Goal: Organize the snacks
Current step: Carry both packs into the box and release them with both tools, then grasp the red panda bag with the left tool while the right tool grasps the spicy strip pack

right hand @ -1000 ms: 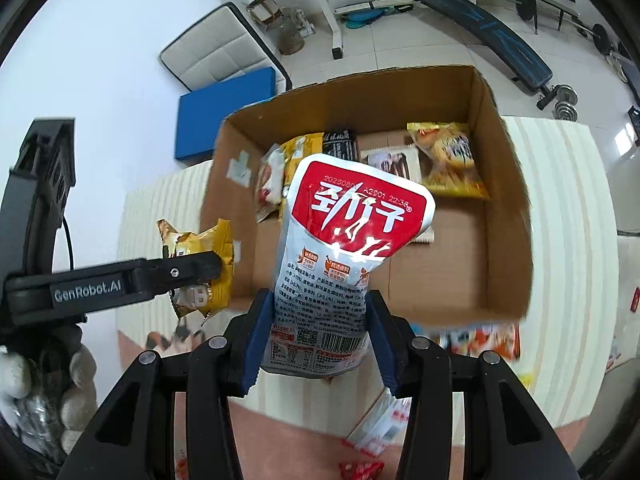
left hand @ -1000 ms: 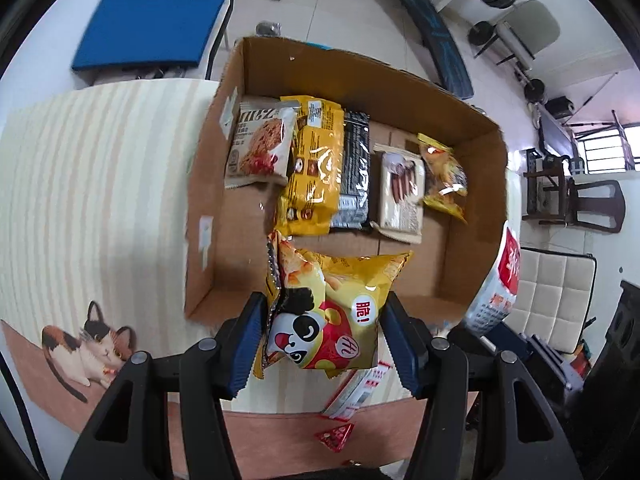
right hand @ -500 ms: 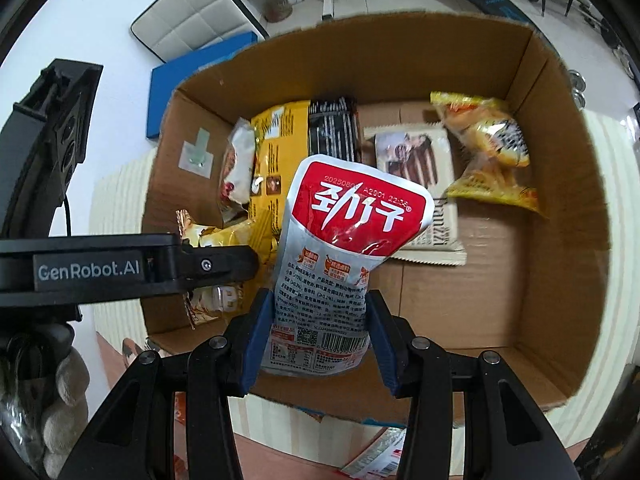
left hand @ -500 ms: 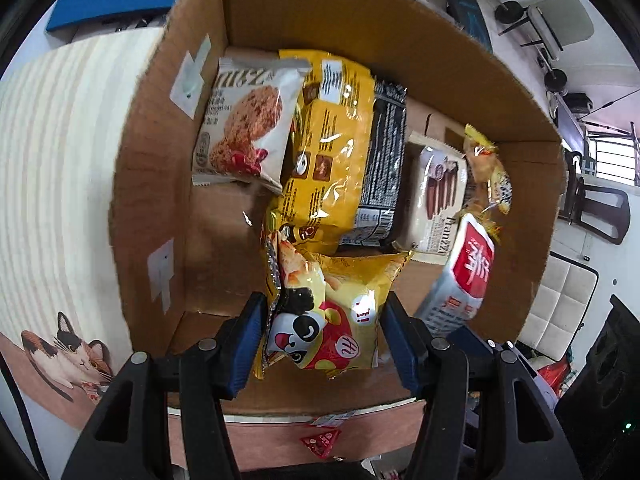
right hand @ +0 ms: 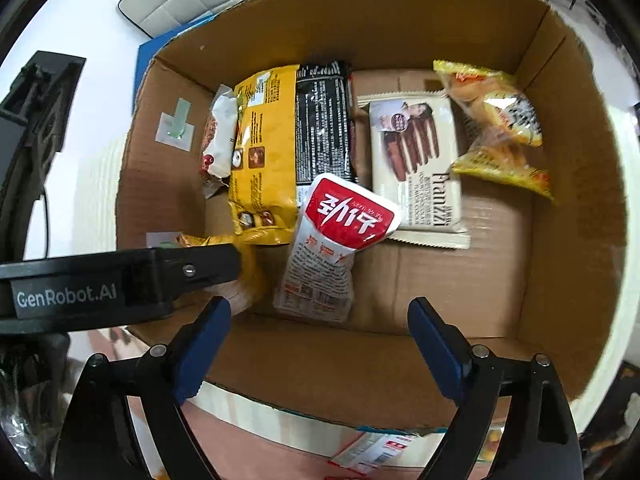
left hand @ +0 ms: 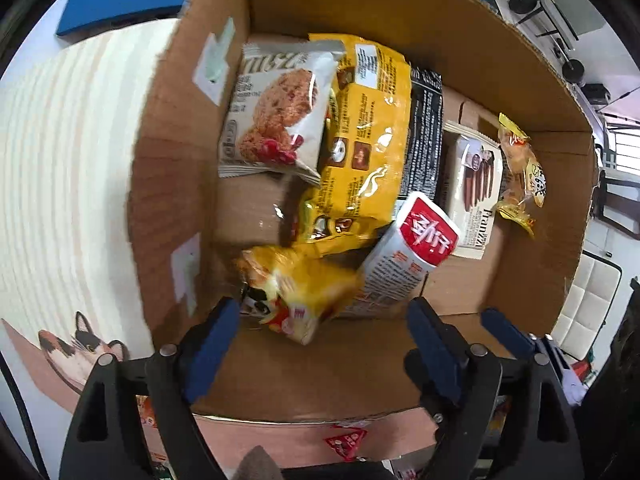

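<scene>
**Both packets are out of your grippers and in the box**

Your left gripper (left hand: pixel 324 320) stands wide: its jaws have just been opening, and the yellow panda snack bag (left hand: pixel 296 292) sits blurred at the lower centre of the left wrist view, between the blue pads but gripped by neither. It lies in the cardboard box (left hand: pixel 400 368), close to the box's near wall.

Your right gripper (right hand: pixel 320 312) is wide too, its jaws having just been opening. The red-and-white packet (right hand: pixel 332 248) is free of the pads, in the middle of the right wrist frame. Its red top leans against the lower edge of the long yellow bag (right hand: pixel 264 152) and the black packet (right hand: pixel 324 120); whether its white end has settled on the box floor you cannot tell.

Further up in the box, left to right in the right wrist view, lie the cookie packet (right hand: pixel 218 136), the long yellow bag, the black packet, the cream wafer packet (right hand: pixel 420 168) and a small yellow bag (right hand: pixel 500 120) at the upper right. In the left wrist view the red-and-white packet lies just right of the panda bag, touching it.
</scene>
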Available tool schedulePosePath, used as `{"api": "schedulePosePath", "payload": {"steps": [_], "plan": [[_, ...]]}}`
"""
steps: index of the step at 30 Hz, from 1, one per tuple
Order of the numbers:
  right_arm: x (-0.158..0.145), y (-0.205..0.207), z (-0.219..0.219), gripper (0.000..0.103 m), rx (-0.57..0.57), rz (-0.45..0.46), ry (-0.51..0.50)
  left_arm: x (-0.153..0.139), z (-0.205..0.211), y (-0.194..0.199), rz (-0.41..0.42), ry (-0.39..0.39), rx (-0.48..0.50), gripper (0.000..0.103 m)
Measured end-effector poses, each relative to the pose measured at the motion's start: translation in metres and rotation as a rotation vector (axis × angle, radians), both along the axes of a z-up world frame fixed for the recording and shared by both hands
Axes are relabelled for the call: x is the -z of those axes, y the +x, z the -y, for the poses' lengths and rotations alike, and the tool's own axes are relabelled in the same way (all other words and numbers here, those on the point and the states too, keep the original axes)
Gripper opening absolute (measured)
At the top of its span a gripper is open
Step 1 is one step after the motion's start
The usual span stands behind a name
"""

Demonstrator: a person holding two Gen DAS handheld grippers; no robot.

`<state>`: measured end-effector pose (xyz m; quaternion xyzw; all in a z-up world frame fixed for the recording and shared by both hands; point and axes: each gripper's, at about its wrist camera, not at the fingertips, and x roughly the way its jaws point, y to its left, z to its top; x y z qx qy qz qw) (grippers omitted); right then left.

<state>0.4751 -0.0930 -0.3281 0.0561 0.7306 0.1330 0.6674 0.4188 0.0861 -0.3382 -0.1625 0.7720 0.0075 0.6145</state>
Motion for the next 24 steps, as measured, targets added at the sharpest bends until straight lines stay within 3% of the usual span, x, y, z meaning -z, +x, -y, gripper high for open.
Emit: {"api": "schedulePosePath", "payload": {"steps": [3, 8, 16, 19, 24], "plan": [[-0.005, 0.0, -0.001, 0.092, 0.001, 0.014, -0.023, -0.008, -0.002, -0.004, 0.023, -0.003, -0.003, 0.091], [-0.022, -0.005, 0.004, 0.093, 0.013, 0.065, -0.057, -0.038, -0.005, -0.012, 0.1, 0.025, 0.013, 0.091], [-0.082, -0.032, 0.021, 0.093, 0.067, 0.233, -0.065, -0.129, -0.001, -0.047, 0.409, 0.182, 0.084, 0.091], [-0.105, -0.048, 0.028, 0.093, 0.093, 0.279, -0.041, -0.149, -0.001, -0.072, 0.479, 0.223, 0.083, 0.091], [-0.111, -0.089, 0.036, 0.093, 0.111, 0.281, -0.016, -0.149, -0.006, -0.124, 0.513, 0.255, 0.016, 0.091]]}}
